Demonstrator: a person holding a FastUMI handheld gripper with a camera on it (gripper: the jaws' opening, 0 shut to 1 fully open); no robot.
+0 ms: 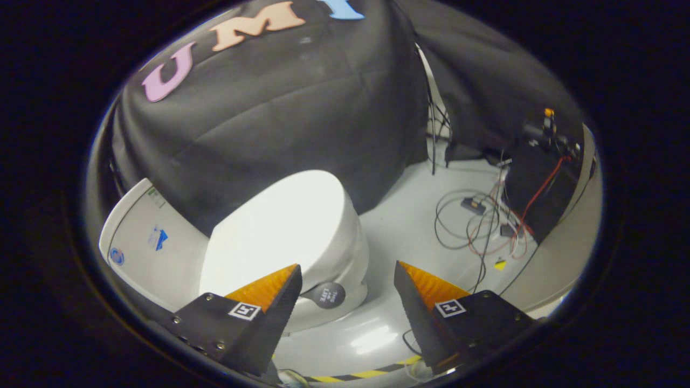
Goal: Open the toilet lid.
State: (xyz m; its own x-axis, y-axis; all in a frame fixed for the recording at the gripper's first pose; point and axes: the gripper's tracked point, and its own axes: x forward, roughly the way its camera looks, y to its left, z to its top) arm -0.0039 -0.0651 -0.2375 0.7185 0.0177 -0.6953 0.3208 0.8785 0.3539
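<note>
Gripper (346, 280) open, toilet lid (280, 226) apparently closed, just ahead

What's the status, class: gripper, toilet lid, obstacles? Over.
Gripper open, holding nothing. Toilet lid down, just ahead of the left finger. Loose cables on the floor beyond the right finger, off the approach.

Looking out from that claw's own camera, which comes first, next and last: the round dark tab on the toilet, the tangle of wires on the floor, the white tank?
The claw is open, holding nothing.
1. Round dark grey tab on the closed white toilet lid: just ahead, between the fingers.
2. White toilet tank: beyond the left finger.
3. Tangle of black and red wires on the grey floor: beyond the right finger; 2 and 3 are hard to separate.
</note>
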